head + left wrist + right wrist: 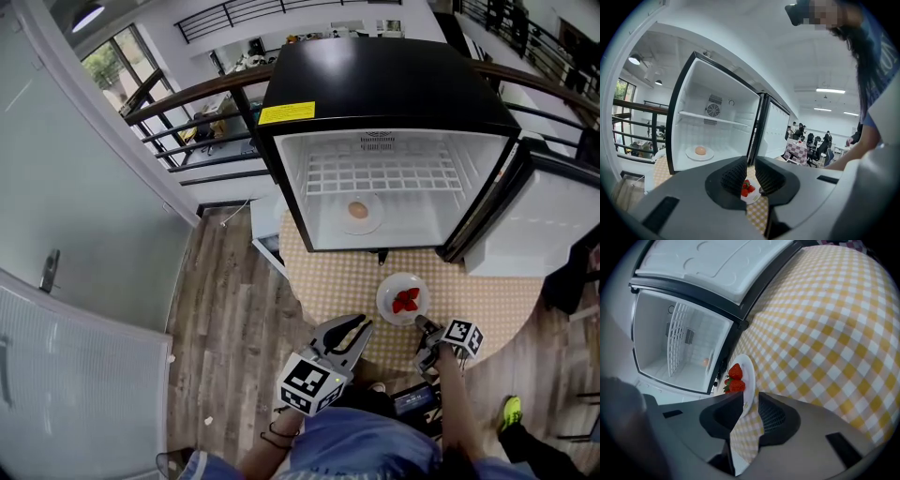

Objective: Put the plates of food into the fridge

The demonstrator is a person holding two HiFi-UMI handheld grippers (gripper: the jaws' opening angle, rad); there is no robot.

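**Desk:** Where is the plate of strawberries (403, 299)?

**Photographer:** On the yellow-checked bench (328, 281), outside the fridge (375, 84), just at 6 o'clock of the open compartment in the head view. The red strawberries (735, 372) sit in a clump on the white plate.

**Desk:** And the right hand-held gripper (421, 324)?

**Photographer:** It is at 5 o'clock of the plate, pointing down at its edge. In its own view the jaws stand apart with the near rim of the plate reaching into the gap. Checked cloth shows through beside the rim, so the pads do not appear to press on it.

**Desk:** The left hand-held gripper (362, 325)?

**Photographer:** At 8 o'clock of the plate, near it but not touching. Its jaws are parted by a narrow gap with nothing between them. The strawberries show beyond that gap in its own view.

**Desk:** What is inside the fridge?

**Photographer:** A second white plate (359, 212) carrying one round tan piece of food. It rests on the compartment floor, at 11 o'clock of the strawberry plate, under a white wire shelf (394, 173).

**Desk:** The surroundings?

**Photographer:** The fridge door (553, 225) hangs open at 3 o'clock. A wooden floor (225, 309) lies at 9 o'clock of the bench.
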